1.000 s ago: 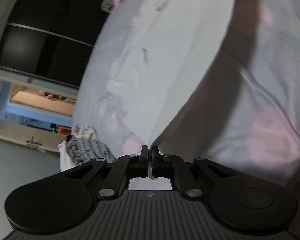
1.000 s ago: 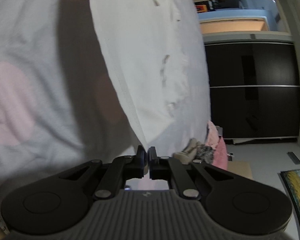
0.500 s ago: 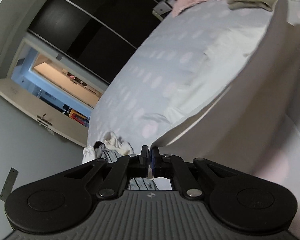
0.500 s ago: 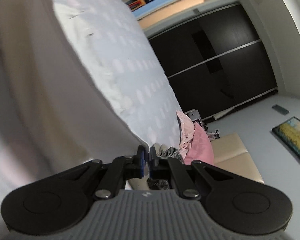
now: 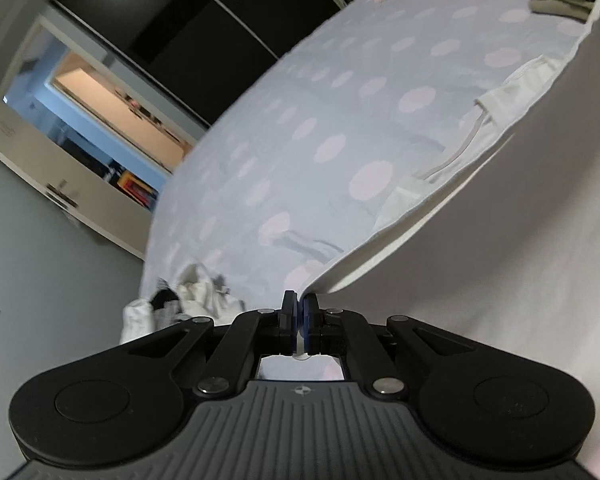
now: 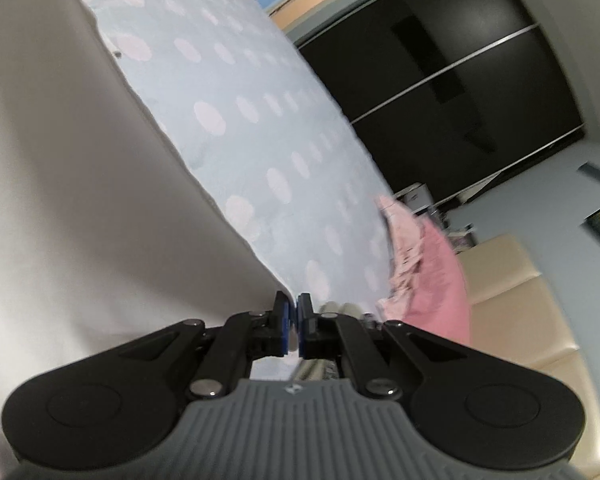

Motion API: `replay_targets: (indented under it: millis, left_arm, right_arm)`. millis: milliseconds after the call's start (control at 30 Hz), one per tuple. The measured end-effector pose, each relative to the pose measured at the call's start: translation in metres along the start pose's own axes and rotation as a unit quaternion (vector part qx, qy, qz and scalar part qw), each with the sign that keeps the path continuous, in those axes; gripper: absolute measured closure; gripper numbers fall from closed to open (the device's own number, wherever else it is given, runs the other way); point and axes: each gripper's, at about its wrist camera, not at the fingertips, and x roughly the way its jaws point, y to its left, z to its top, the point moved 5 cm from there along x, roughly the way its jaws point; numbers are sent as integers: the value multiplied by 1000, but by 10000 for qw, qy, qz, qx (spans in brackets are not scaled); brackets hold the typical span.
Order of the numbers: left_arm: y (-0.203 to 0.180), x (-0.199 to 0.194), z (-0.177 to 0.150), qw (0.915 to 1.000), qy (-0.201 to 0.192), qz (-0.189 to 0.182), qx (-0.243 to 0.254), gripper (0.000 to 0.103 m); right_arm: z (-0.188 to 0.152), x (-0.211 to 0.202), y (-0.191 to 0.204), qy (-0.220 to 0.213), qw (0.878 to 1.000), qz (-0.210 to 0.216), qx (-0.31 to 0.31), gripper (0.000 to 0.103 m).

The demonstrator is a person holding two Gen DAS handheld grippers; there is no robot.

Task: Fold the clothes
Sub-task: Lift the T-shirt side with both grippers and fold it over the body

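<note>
Item: white garment (image 5: pixel 500 240), stretched above the dotted bed (image 5: pixel 300 152) | left tool (image 5: pixel 299 322) pinched on one corner, right tool (image 6: pixel 293 330) on the other | advice: edge is kept taut and level, corners are lowered together.

My left gripper (image 5: pixel 299 322) is matte black, with two rounded lobes at the sides, each stamped with a shallow circular disc, and angled link arms pinned with small silver screws that run in to a pair of narrow fingers faced with blue pads (image 5: pixel 309 316). Behind the links my body becomes a dark grey ribbed plate bearing a small white compass-like mark at its front edge, with a small rectangular window cut just ahead of it. My right gripper (image 6: pixel 293 324) is built the same: black lobes, silver pivots, blue-faced fingers (image 6: pixel 283 326), grey ribbed plate with the same pale emblem.
</note>
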Motion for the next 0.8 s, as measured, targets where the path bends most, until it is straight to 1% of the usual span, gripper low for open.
replay_targets:
  millis: [133, 233, 400, 467, 533, 667, 767, 800]
  left_arm:
    - [-2, 41, 4, 9999, 149, 4, -6, 102]
    - [0, 60, 8, 9998, 182, -2, -55, 102]
    - [2, 88, 12, 9997, 246, -36, -67, 102]
    - [0, 101, 14, 9995, 288, -21, -80, 102]
    - [-1, 117, 16, 9993, 354, -82, -124, 102]
    - [-6, 139, 12, 9981, 447, -197, -385, 102]
    - [-9, 149, 8, 9969, 497, -311, -526, 102]
    - [-9, 150, 7, 9967, 502, -298, -566, 101]
  right_arm:
    - [2, 37, 7, 204, 9994, 217, 155, 99]
    - [7, 62, 9, 273, 9989, 253, 277, 99]
    - [29, 105, -3, 287, 9974, 341, 558, 99]
    - [35, 122, -1, 351, 9969, 368, 602, 99]
    - [38, 138, 2, 460, 9958, 437, 658, 99]
    - [38, 167, 11, 671, 9927, 614, 797, 99]
    - [35, 184, 17, 758, 9912, 701, 827, 99]
    - [34, 187, 19, 787, 9904, 735, 862, 99]
